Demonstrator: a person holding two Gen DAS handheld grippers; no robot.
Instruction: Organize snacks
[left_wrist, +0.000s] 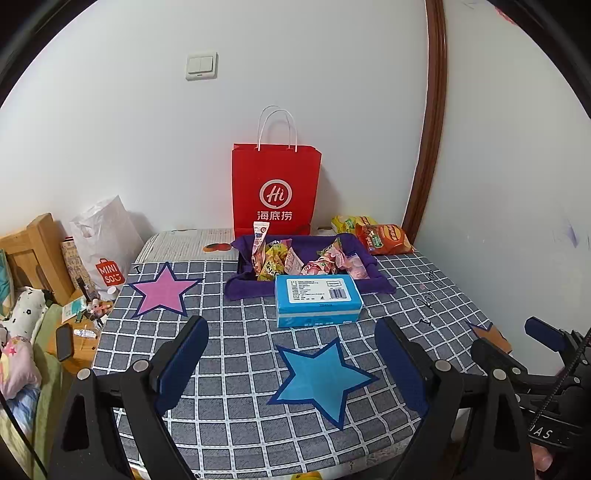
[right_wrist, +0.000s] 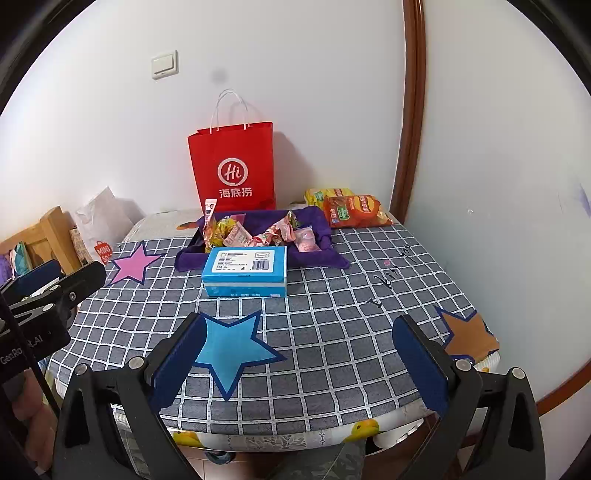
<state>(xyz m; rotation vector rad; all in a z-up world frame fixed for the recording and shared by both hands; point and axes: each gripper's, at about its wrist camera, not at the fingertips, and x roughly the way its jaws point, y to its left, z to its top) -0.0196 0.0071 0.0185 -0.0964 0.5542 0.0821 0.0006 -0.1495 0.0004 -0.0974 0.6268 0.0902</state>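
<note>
Purple cloth tray (left_wrist: 236, 284) at the far side of the surface holds the snacks (left_wrist: 280, 258); both your tools, left tool (left_wrist: 291, 369) and right tool (right_wrist: 299, 365), gape empty. Reaching over risks knocking the blue box (left_wrist: 317, 301).

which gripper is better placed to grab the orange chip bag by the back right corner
Probably right. The chip bag lies at the table's far right, on the right gripper side; the left gripper sits further left. Both are open and empty.
</note>
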